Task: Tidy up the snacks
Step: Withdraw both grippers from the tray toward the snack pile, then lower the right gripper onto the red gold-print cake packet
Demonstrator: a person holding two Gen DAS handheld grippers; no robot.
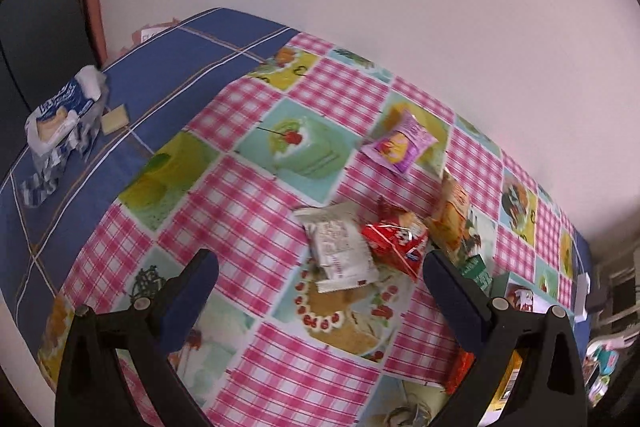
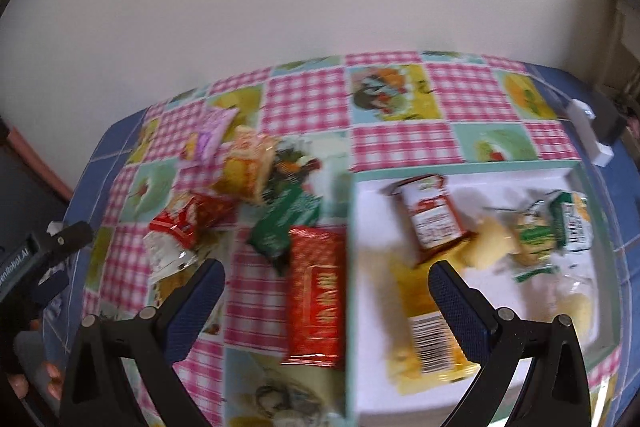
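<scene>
Loose snack packets lie on a pink checked tablecloth (image 1: 248,211). In the left wrist view I see a white packet (image 1: 340,247), a red packet (image 1: 396,239), an orange-yellow packet (image 1: 450,215) and a purple packet (image 1: 400,143). My left gripper (image 1: 320,267) is open and empty, just short of the white packet. In the right wrist view a white tray (image 2: 588,343) holds a red-labelled packet (image 2: 430,219), a yellow packet (image 2: 424,327) and green-white packets (image 2: 552,231). A large red packet (image 2: 316,303) and a green packet (image 2: 284,227) lie left of the tray. My right gripper (image 2: 326,279) is open and empty above the tray's left edge.
An opened blue-white wafer pack (image 1: 64,119) and a loose wafer (image 1: 114,119) lie on the blue cloth at far left. A white block (image 2: 588,131) sits at the table's right edge. The wall stands close behind the table. The left gripper's body (image 2: 44,255) shows at left.
</scene>
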